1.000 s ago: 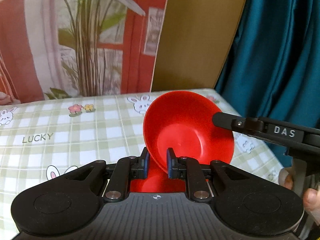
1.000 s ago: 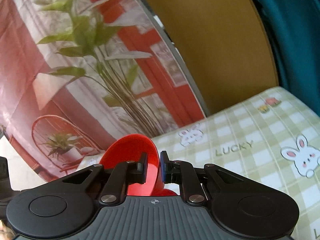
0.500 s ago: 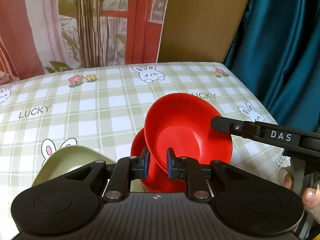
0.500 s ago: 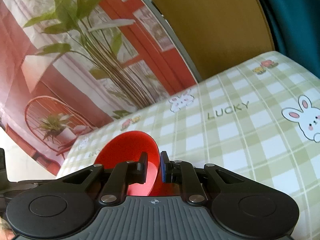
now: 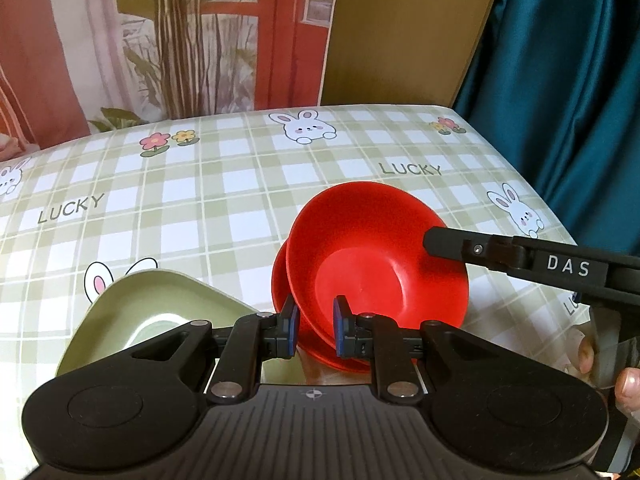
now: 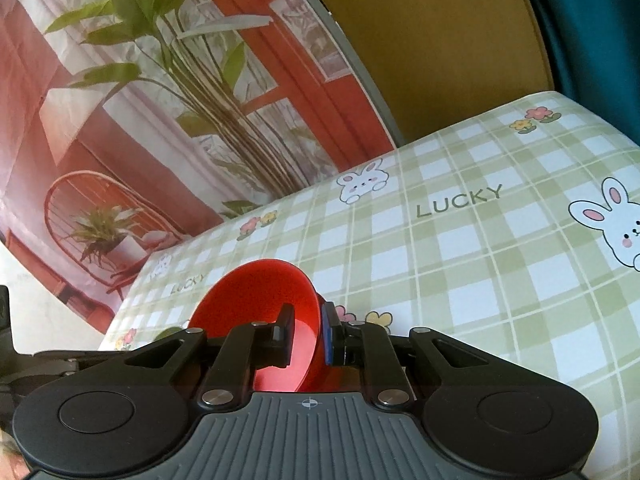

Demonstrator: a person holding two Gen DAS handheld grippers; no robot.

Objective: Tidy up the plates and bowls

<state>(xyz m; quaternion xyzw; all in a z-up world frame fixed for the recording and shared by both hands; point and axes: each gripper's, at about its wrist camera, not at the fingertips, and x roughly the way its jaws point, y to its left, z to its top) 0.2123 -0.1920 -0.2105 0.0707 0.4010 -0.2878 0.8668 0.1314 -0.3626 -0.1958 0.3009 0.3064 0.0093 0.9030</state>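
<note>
A red bowl (image 5: 372,256) is held tilted just over a second red bowl (image 5: 280,280) that sits on the table. My left gripper (image 5: 314,326) is shut on the upper red bowl's near rim. My right gripper (image 6: 306,330) is shut on the same red bowl (image 6: 256,304) at its right rim; its finger (image 5: 472,246) reaches in from the right in the left wrist view. A pale green plate (image 5: 152,312) lies just left of the red bowls, partly hidden by my left gripper.
The table wears a green checked cloth (image 5: 200,200) with rabbits and "LUCKY" print. A plant-print backdrop (image 5: 160,40) and a brown board (image 5: 400,32) stand behind it; a teal curtain (image 5: 560,80) hangs at the right edge.
Both grippers have lowered the red bowl toward the table. The second red bowl and the green plate have come into view beneath and left of it.
</note>
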